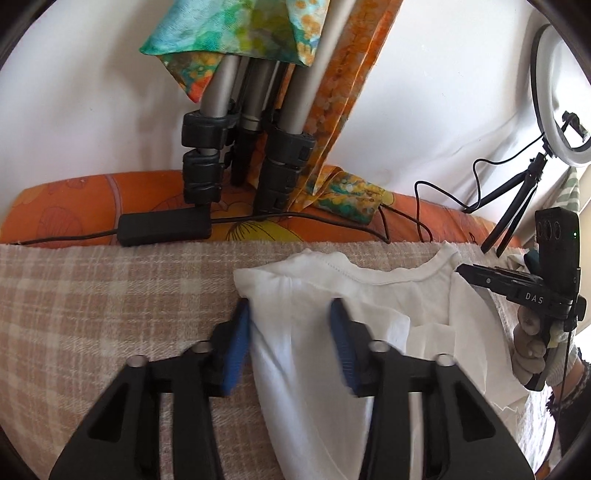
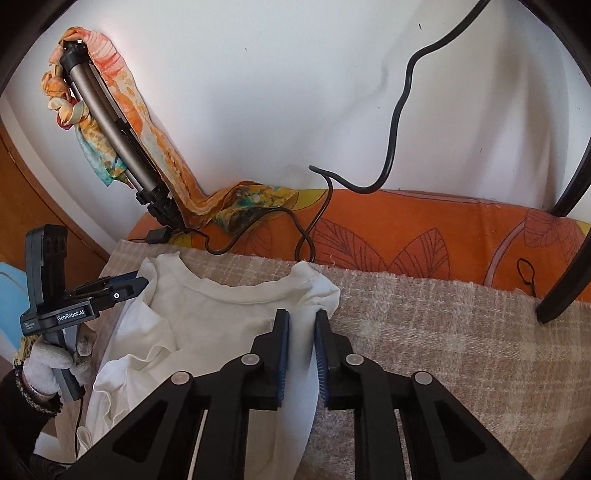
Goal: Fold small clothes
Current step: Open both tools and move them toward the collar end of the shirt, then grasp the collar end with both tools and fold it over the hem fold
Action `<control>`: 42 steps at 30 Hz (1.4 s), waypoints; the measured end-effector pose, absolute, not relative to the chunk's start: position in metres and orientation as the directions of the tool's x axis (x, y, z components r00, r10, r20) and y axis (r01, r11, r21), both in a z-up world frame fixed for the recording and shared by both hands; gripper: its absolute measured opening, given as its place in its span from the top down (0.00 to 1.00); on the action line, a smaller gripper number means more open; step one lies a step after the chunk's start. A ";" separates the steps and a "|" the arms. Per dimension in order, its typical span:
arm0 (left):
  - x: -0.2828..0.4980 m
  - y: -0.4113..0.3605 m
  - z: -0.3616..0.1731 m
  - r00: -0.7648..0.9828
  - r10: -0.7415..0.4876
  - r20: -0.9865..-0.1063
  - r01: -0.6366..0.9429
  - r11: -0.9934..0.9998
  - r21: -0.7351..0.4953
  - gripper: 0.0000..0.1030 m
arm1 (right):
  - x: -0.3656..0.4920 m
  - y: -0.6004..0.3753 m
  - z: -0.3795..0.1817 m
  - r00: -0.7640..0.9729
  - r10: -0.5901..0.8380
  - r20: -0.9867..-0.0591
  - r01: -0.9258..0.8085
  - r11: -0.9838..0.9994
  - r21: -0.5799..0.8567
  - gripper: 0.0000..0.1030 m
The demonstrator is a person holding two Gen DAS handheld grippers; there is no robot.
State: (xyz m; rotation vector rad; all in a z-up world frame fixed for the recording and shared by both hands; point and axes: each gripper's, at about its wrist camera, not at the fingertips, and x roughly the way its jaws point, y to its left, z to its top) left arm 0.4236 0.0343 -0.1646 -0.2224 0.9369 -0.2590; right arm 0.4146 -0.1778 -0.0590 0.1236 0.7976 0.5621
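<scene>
The white shirt (image 1: 332, 325) lies on the checked cloth (image 1: 110, 295), neckline turned away from both tongs, and each shoulder is taken up. The left tongs (image 1: 288, 317) have a fold of the shirt's shoulder between their blue pads (image 1: 236, 347); the pads stand a little apart with the bunched fabric filling the gap, and they look to be pinching it. The right tongs (image 2: 301, 325) are nearly pressed together, with a thin ridge of shirt fabric nipped between their pads (image 2: 282, 354) at the other shoulder. In the right wrist view, the left tongs show at the far left edge, gripped by a gloved hand (image 2: 48, 362); in the left wrist view, a gloved hand (image 1: 530, 343) holds the right tongs at the far right edge. Beyond the tongs, past the cloth's far edge, runs an orange flowered sheet (image 2: 424, 229) with black cables (image 2: 306, 236) across it. Further back, tripod legs (image 1: 207, 155) wrapped in a colourful scarf (image 1: 229, 33) lean on the white wall (image 2: 258, 92). A ring light (image 1: 557, 96) stands off to the right of the left tongs.
</scene>
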 end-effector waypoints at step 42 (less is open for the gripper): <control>0.133 0.002 -0.080 0.690 -0.330 -0.645 0.279 0.942 -0.185 0.95 | 0.099 -0.201 -0.034 0.675 0.536 -0.506 -0.485 0.840 0.242 0.96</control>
